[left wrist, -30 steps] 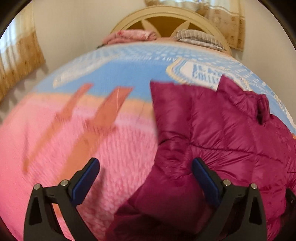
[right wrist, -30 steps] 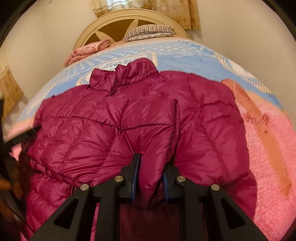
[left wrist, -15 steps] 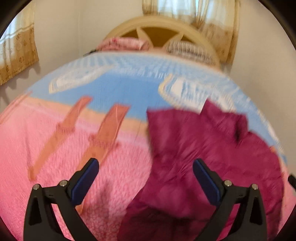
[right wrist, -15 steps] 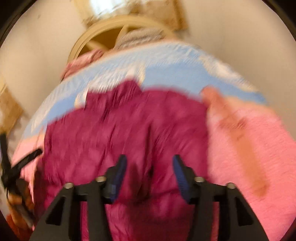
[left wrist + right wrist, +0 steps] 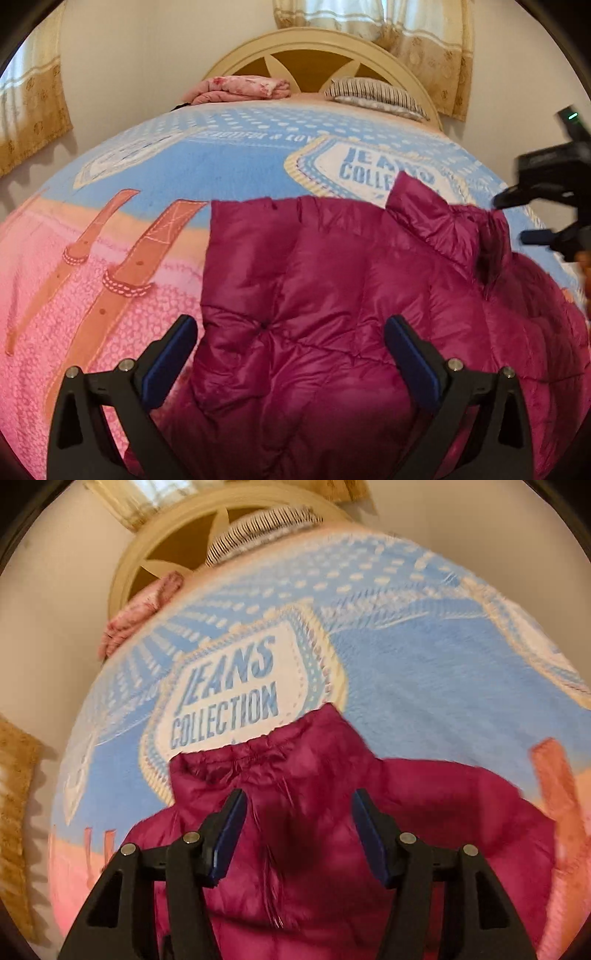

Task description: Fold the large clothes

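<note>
A magenta quilted puffer jacket lies flat on the bed blanket, its sleeves folded in over the body and its collar toward the headboard. My left gripper hovers wide open over the jacket's lower left part, with nothing between its pads. My right gripper is open above the jacket just below the collar, its pads clear of the fabric. In the left wrist view the right gripper shows at the right edge beside the collar.
The blue and pink blanket covers the whole bed. At the head stand a cream headboard, a folded pink quilt and a striped pillow. Curtains hang on the walls to either side.
My right gripper let go of the folded sleeve, opened, and moved up the jacket to the collar. My left gripper stayed open and shifted slightly over the jacket's left side.
</note>
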Tool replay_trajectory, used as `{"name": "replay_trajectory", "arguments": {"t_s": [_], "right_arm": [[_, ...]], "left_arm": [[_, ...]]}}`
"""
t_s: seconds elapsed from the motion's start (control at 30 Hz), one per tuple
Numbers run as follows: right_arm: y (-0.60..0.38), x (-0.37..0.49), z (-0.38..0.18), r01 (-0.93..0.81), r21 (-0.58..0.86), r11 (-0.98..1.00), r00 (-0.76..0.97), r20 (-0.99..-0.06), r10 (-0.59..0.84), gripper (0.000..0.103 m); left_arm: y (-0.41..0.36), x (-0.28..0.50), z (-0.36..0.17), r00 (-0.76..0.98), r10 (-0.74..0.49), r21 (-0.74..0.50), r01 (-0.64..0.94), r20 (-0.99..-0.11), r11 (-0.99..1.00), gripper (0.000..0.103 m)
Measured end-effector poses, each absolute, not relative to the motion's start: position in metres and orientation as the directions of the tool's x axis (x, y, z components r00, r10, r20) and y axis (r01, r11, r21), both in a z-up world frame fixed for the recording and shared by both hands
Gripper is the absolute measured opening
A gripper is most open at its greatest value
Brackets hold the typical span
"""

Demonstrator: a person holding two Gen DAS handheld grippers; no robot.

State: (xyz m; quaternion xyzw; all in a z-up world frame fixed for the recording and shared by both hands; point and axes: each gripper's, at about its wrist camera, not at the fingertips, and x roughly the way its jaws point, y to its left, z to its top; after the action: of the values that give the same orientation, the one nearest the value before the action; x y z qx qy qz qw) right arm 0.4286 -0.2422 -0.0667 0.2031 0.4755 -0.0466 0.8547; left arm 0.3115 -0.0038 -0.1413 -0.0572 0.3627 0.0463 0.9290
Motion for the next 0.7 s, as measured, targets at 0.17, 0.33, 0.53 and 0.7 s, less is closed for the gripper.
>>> {"name": "replay_trajectory", "arguments": {"t_s": [0.17,0.33,0.53,0.7], "right_arm": [[-0.236,0.461,-0.091,0.314,0.244,0.917,0.475,-0.877,0.070,0.060],[-0.236,0.461,-0.101,0.288,0.195,0.938,0.440,-0.897,0.051,0.031],[-0.255,0.419,-0.076,0.258,0.191,0.947,0.494,-0.869,0.041,0.009],[-0.279,0.368,-0.064,0.292,0.192,0.937,0.537,-0.843,0.005,0.001]], "left_arm": [[0.004,0.313,-0.146,0.720,0.017,-0.122,-0.140,-0.694,0.983,0.103],[0.008,0.315,-0.149,0.708,-0.018,-0.166,-0.141,-0.706,0.976,0.103],[0.009,0.315,-0.150,0.707,-0.032,-0.183,-0.138,-0.707,0.973,0.103],[0.012,0.314,-0.150,0.707,-0.046,-0.201,-0.138,-0.706,0.970,0.103]]}}
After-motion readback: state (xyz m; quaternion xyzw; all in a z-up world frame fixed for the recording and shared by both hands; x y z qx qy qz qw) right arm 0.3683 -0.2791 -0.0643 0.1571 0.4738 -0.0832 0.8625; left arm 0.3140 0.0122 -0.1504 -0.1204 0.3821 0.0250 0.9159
